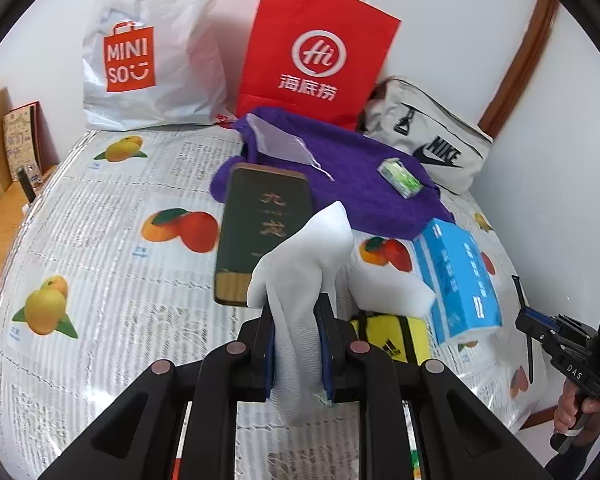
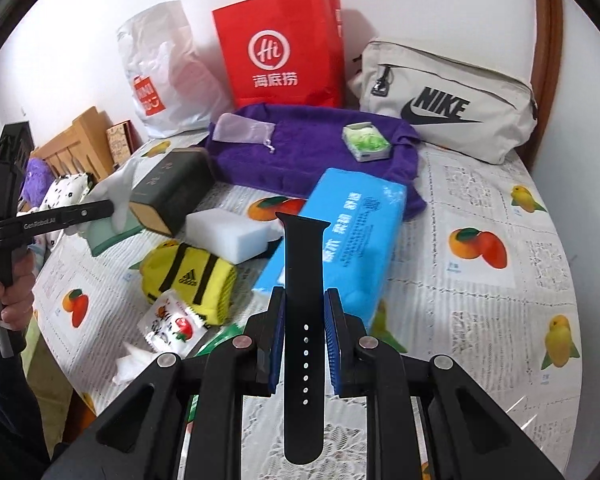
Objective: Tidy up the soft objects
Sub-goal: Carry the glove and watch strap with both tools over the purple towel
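Black watch strap (image 2: 304, 320) in the clamped right gripper (image 2: 305, 312) (left gripper (image 1: 298, 320) tight around white foam netting (image 1: 300, 264)).

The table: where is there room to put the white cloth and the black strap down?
Most bare table lies right of the blue tissue pack, below the Nike bag. More shows left of the dark box, below the Miniso bag. It is crowded around the sponge and yellow sock.

White plastic bag (image 1: 152, 52), far beyond the jaws: "MINISO". Red paper bag (image 1: 316, 48) beside it: "Hi", "海底捞". Beige pouch (image 2: 448, 100): "NIKE". Yellow sock roll (image 2: 188, 276): adidas logo. Left gripper (image 2: 112, 208) arm: "GenRobot.AI".
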Demonstrator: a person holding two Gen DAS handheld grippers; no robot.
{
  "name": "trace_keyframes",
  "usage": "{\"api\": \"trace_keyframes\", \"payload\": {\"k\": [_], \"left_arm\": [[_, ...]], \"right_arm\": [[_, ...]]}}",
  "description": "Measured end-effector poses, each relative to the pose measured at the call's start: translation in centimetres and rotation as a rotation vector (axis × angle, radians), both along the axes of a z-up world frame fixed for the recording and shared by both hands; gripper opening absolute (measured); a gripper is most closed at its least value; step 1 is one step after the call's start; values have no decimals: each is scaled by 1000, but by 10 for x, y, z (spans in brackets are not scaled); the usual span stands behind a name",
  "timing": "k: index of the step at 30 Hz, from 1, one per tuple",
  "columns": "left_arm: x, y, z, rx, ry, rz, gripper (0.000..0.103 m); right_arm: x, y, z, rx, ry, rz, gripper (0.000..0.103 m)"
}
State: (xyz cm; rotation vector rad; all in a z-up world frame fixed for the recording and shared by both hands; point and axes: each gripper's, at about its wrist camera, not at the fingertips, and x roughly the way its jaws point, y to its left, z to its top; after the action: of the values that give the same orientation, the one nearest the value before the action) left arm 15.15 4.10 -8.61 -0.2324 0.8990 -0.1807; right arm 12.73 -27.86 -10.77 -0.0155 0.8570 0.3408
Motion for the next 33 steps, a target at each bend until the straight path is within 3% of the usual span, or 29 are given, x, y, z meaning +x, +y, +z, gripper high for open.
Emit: {"api": "trace_keyframes", "payload": {"k": [20, 33], "left_arm": [[55, -2, 32, 24, -31, 6, 17], [113, -6, 39, 24, -16, 4, 17]], "right_arm": [[74, 1, 21, 7, -19, -24, 18], [136, 0, 31, 9, -32, -63, 18]]}}
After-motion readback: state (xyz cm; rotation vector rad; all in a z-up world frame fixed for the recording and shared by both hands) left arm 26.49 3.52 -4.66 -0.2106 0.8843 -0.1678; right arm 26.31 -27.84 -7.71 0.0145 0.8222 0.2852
